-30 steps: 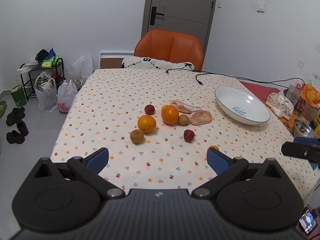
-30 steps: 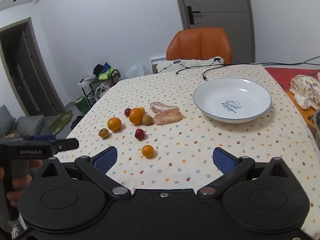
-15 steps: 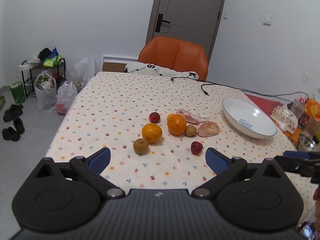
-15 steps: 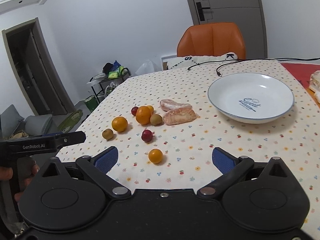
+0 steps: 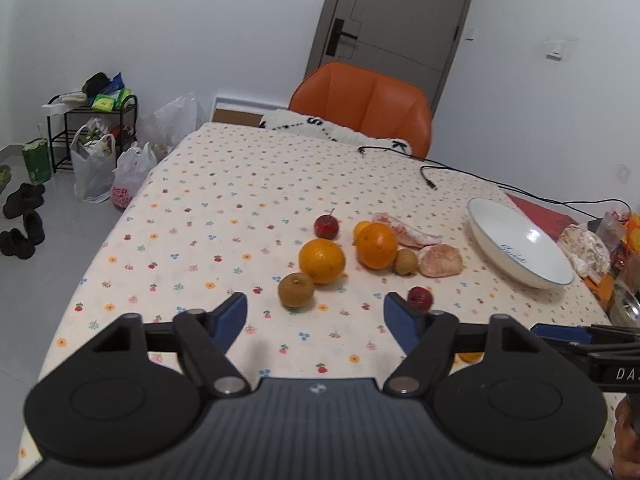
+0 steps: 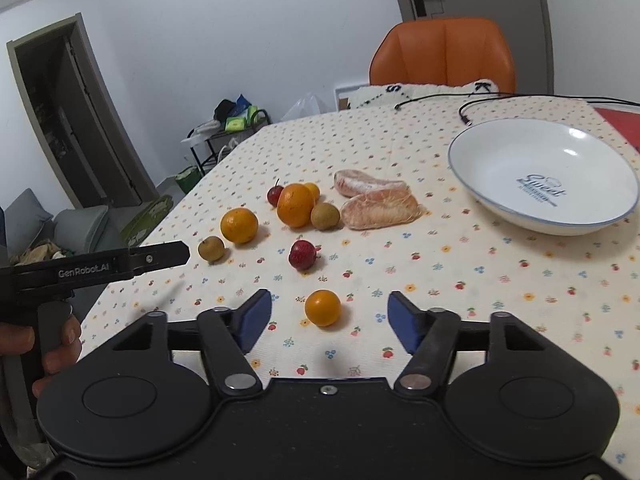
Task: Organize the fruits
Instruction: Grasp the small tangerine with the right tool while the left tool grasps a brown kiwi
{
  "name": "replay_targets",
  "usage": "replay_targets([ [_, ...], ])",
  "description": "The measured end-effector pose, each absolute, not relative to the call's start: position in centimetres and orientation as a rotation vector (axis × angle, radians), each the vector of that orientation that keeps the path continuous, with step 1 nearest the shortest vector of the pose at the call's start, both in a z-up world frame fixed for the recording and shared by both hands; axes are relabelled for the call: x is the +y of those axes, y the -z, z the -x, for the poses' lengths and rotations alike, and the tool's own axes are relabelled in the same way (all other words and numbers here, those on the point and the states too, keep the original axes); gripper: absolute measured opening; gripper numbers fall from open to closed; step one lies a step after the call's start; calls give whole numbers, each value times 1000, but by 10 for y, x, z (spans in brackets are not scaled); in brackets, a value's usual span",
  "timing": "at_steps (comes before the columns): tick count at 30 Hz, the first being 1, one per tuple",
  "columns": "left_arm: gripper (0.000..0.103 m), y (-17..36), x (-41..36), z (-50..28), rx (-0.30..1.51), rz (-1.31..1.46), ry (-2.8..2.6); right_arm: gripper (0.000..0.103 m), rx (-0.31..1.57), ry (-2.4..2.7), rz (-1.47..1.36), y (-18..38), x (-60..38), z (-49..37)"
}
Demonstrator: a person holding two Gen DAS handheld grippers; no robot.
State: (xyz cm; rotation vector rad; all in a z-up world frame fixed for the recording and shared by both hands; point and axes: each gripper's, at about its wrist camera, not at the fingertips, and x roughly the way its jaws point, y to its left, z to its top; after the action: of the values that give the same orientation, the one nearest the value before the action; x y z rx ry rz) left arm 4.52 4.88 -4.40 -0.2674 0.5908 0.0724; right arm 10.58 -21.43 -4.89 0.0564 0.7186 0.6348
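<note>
**Both grippers open above the scattered fruit**

The left gripper hangs with its jaws wide apart and empty, a brown fruit just beyond them. The right gripper is likewise spread and empty, with a small orange lying between its blue fingers on the surface. Farther out lie two larger oranges, two red fruits, another brown fruit and two peeled citrus pieces. The white plate sits empty to the right, apart from the fruit.
</note>
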Motion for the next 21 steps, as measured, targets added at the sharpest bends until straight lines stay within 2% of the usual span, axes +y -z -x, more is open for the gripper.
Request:
replay_targets([
  [5, 62, 50, 50, -54, 599, 246, -87, 51, 734, -644, -53, 58, -205, -113],
  [8, 56, 54, 51, -61, 611, 247, -80, 49, 743, -647, -58, 63, -202, -117],
  [13, 55, 60, 51, -72, 623, 232, -93, 41, 757, -654, -49, 70, -196, -122],
  [17, 52, 65, 53, -82, 631, 225, -111, 30, 759, -670, -43, 74, -193, -124],
  [18, 48, 67, 54, -86, 638, 225, -117, 24, 755, -668, -40, 75, -193, -125],
  [19, 45, 69, 55, -88, 643, 230, -118, 23, 755, -667, -40, 75, -194, -126],
  [21, 34, 72, 56, -92, 650, 236, -116, 23, 752, -676, -60, 75, -197, -126],
])
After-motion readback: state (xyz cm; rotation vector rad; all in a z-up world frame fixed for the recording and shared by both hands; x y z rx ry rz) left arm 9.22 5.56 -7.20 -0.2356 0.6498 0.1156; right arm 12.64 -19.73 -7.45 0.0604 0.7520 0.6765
